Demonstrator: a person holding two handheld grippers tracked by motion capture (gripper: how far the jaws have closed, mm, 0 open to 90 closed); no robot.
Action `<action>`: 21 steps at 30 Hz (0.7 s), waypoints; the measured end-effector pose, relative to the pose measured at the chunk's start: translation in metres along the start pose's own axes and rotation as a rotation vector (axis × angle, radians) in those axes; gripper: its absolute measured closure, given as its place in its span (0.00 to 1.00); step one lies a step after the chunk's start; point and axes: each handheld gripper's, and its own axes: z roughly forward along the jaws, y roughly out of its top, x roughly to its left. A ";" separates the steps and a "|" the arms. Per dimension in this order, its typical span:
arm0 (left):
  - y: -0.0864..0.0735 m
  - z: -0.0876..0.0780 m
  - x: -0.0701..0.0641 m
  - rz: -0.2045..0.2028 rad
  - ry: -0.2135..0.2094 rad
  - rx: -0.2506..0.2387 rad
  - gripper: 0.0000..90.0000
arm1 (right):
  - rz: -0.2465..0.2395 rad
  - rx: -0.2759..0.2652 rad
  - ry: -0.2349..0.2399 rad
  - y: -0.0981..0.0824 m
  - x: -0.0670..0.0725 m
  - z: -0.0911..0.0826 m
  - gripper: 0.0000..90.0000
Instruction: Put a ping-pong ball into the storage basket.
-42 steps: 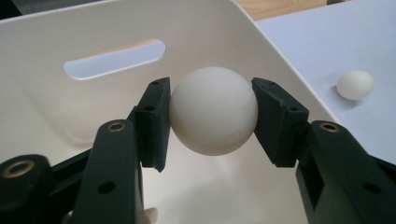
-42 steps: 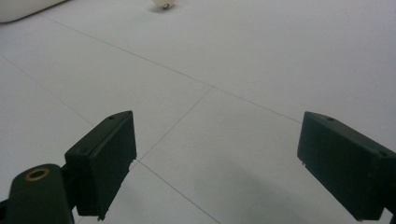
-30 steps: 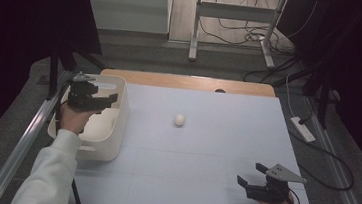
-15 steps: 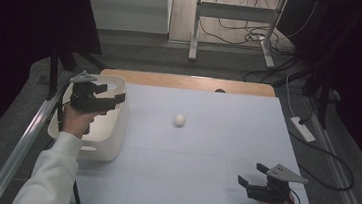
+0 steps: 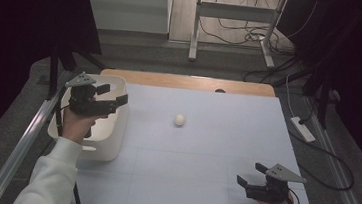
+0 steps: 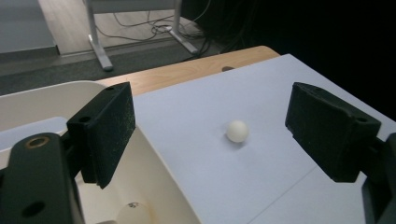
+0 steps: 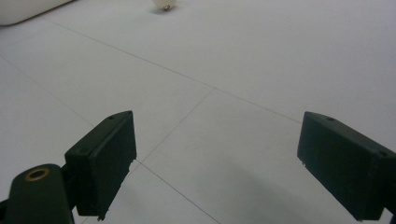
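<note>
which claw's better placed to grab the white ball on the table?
Left, probably. The left claw is open over the bin's rim, facing the white ball mid-table. The right claw, also open, sits low at the near right corner, visibly farther from it.

In the left gripper view a ball [image 6: 133, 213] in the tub [image 6: 159, 172] is cut off by the bottom edge. In the right gripper view the top edge crops the table ball [image 7: 165, 4] and the tub [image 7: 23, 11] corner. In the high view the left hand [image 5: 77, 124] hides part of the tub's inside.
</note>
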 end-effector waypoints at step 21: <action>-0.007 -0.001 -0.034 0.057 -0.116 -0.021 0.18 | -0.001 -0.002 0.000 0.000 0.000 0.001 0.13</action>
